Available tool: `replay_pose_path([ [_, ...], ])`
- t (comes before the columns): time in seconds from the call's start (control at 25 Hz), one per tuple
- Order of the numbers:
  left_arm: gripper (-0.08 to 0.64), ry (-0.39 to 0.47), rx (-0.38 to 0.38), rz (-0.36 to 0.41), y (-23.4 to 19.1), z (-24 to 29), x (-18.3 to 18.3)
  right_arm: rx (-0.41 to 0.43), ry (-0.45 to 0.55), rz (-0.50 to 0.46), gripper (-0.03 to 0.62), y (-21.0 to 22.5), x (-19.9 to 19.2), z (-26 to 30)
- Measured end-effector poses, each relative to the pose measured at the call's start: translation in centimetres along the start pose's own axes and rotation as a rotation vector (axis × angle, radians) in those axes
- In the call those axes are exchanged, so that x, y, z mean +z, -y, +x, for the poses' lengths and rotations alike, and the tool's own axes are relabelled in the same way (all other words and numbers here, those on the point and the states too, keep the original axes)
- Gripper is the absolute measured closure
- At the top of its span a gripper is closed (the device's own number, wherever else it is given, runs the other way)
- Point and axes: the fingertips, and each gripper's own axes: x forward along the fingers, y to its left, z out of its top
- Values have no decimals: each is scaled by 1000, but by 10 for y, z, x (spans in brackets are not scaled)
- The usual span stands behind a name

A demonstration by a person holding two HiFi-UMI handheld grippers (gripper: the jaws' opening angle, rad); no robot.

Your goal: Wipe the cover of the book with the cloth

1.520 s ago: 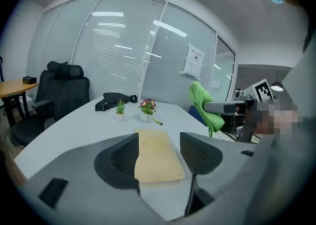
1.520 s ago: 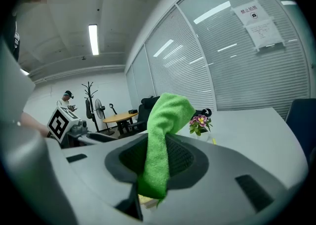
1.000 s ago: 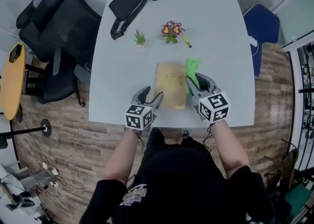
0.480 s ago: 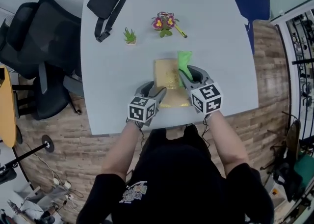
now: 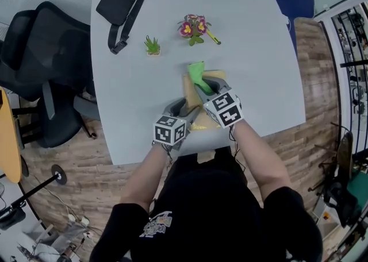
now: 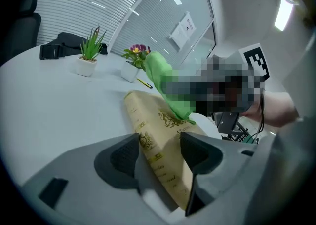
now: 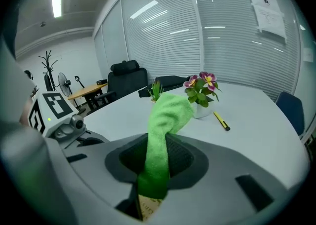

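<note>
The tan book [image 6: 157, 131] with gilt print lies near the front edge of the pale table [image 5: 259, 54], just in front of the person. The left gripper [image 6: 160, 146] comes at the book's near end, and its two jaws are clamped on that end, one pad against the spine side and the other against the cover. From this gripper's own view the book looks tilted, with the cover turned up and to the right; whether its far end rests on the table cannot be told.

The right gripper [image 7: 158, 159] sits over the book's right half, its jaws pinched tight on the green cloth [image 7: 166, 119]. The cloth stands up out of the jaws and folds over at the top. In the head view it lies across the book's far end, touching the cover there. A sliver of the book shows below the cloth in the right gripper view.

Beyond the book stand a small green plant [image 5: 152, 45] in a white pot, off to its left, and a pot of pink flowers [image 5: 194, 27] straight ahead, with a yellow pen [image 5: 211, 37] just beside the flowers. A black bag [image 5: 123, 2] lies further beyond the book, to the left. A black office chair [image 5: 43, 65] stands on the wood floor, well left of the book.
</note>
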Motion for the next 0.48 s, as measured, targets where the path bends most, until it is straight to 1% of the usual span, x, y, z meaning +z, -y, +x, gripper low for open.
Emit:
replay_pose_path([
  [0.12, 305, 3, -1, 17, 2, -1, 1, 9, -41, -43, 494, -10, -1, 14],
  [0.32, 305, 17, 8, 33, 2, -2, 1, 1, -111, -165, 494, -19, -8, 31],
  [0.4, 305, 16, 7, 31, 2, -2, 1, -5, -121, -187, 494, -20, -11, 34],
  [0.48, 305, 16, 8, 31, 1, -2, 1, -9, -119, -187, 494, -19, -12, 35],
])
